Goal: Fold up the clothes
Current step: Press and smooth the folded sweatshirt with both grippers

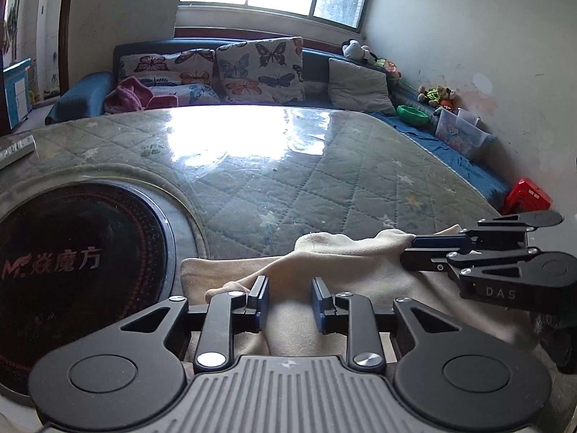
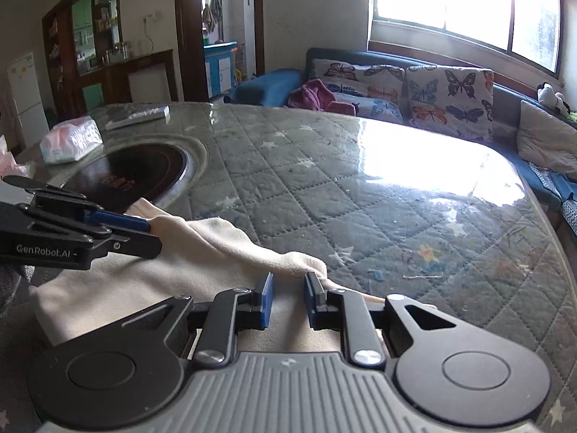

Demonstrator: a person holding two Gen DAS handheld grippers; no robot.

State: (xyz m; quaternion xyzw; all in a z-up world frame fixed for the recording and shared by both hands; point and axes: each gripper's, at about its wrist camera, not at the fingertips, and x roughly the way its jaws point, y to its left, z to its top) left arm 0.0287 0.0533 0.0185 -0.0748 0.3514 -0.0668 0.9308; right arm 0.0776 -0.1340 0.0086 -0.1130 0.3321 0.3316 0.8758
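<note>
A cream garment (image 1: 360, 267) lies bunched at the near edge of the quilted table (image 1: 288, 187). My left gripper (image 1: 290, 301) sits over its left part, jaws a little apart with cloth between the blue pads. In the right wrist view the left gripper (image 2: 153, 229) looks closed on a fold of the garment (image 2: 202, 252). My right gripper (image 2: 288, 297) has its jaws partly apart over the garment's right edge. In the left wrist view the right gripper (image 1: 411, 249) pinches the cloth's far right corner.
A round black induction cooktop (image 1: 75, 263) is set into the table at the left. A tissue pack (image 2: 70, 140) and a remote (image 2: 139, 115) lie beyond it. A sofa with butterfly cushions (image 1: 259, 70) stands behind the table. A red stool (image 1: 528, 195) stands at the right.
</note>
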